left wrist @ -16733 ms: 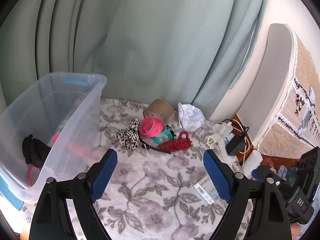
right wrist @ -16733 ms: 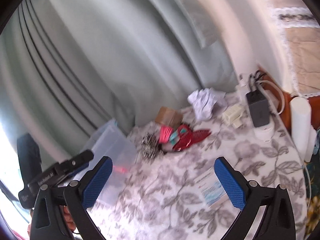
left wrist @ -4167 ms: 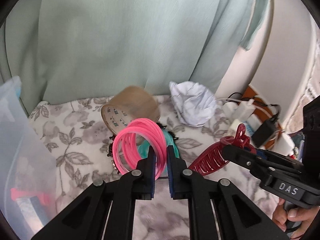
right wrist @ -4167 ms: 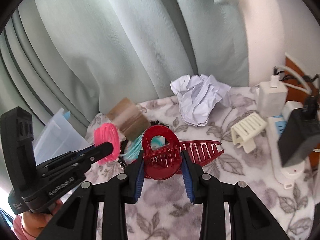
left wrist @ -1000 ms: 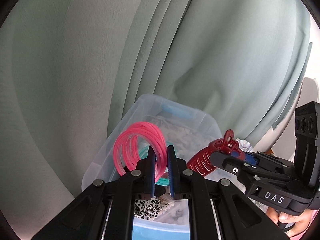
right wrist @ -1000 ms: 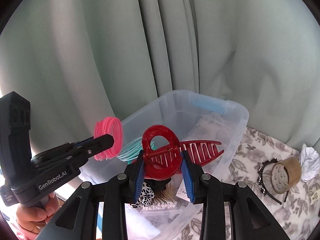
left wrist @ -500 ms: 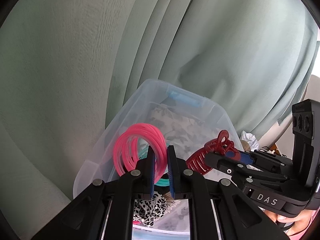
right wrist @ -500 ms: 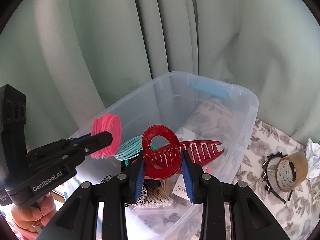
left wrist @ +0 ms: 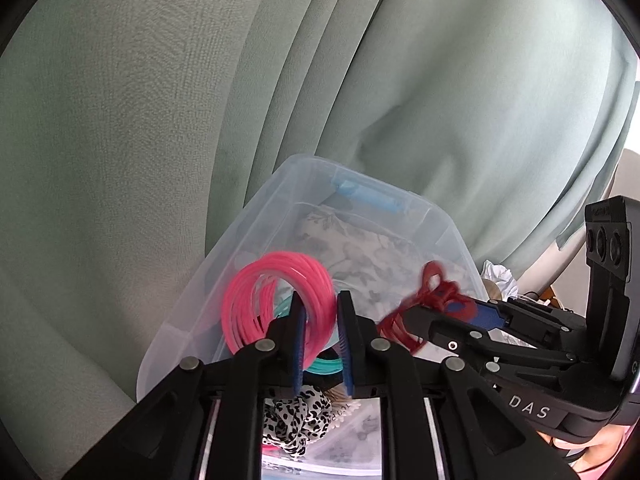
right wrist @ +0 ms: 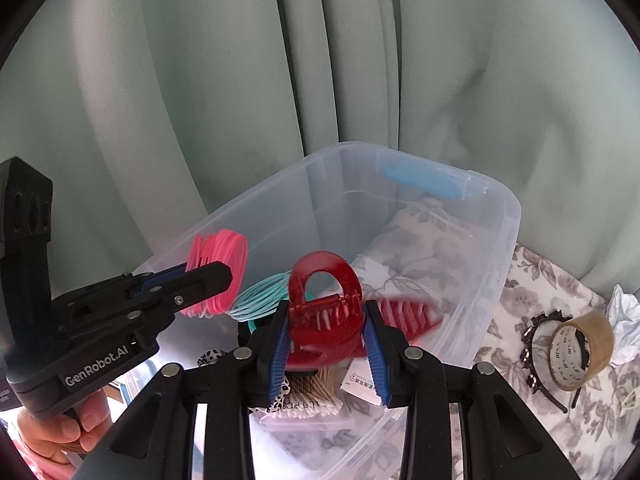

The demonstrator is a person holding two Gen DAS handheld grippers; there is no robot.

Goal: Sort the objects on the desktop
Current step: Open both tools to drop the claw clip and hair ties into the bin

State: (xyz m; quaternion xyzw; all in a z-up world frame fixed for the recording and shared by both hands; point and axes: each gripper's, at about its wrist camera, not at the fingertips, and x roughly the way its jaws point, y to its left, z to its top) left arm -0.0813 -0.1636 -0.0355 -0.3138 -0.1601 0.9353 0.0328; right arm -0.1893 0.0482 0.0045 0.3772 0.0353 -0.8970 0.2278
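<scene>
Both grippers hover over a clear plastic bin (right wrist: 508,216) (left wrist: 248,216). My left gripper (left wrist: 322,340) has its jaws slightly parted around a bunch of pink hair rings (left wrist: 276,300), which look blurred; a teal ring bunch (left wrist: 326,366) hangs just below. The pink rings (right wrist: 218,258) and teal rings (right wrist: 260,290) also show in the right wrist view. My right gripper (right wrist: 326,340) has its jaws a little apart around a red hair claw clip (right wrist: 324,304), also blurred. The clip (left wrist: 436,300) shows in the left wrist view.
Inside the bin lie a leopard scrunchie (left wrist: 296,420), cotton swabs (right wrist: 312,392) and a small card (right wrist: 362,380). On the floral cloth to the right sit a brown tape roll (right wrist: 580,350), a black headband (right wrist: 536,364) and crumpled paper (right wrist: 624,312). Green curtains hang behind.
Both grippers have come lower over the bin. Both pairs of jaws have widened slightly, and the pink rings and the red clip now look blurred and loosened.
</scene>
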